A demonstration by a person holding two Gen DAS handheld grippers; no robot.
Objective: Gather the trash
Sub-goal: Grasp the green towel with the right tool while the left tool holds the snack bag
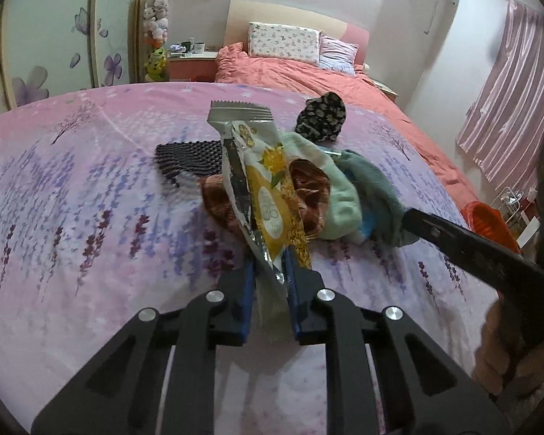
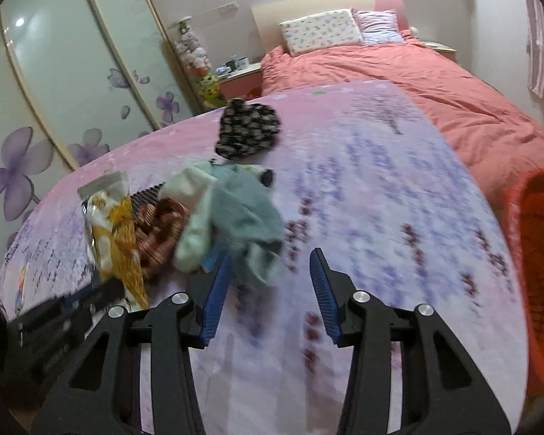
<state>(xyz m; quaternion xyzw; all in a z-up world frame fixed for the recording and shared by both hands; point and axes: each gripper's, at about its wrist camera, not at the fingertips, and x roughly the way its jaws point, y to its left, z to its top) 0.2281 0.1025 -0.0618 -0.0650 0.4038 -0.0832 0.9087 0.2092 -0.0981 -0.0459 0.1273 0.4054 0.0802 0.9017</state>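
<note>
Yellow-and-silver foil snack wrapper [image 1: 268, 195] pinched in left tongs [image 1: 268, 272], lifted above lavender-print bedspread [image 1: 90, 217], just in front of the sock pile [image 1: 341, 188]. Right tongs [image 2: 270, 264] wide apart, empty, near the pile. Orange mesh basket [image 2: 536, 253] right of pile, beside bed. Wrapper picked, drop-off left.

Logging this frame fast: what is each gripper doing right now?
Left gripper: closed on the yellow snack wrapper.
Right gripper: open, holding nothing, its tips beside the pile of socks.
</note>
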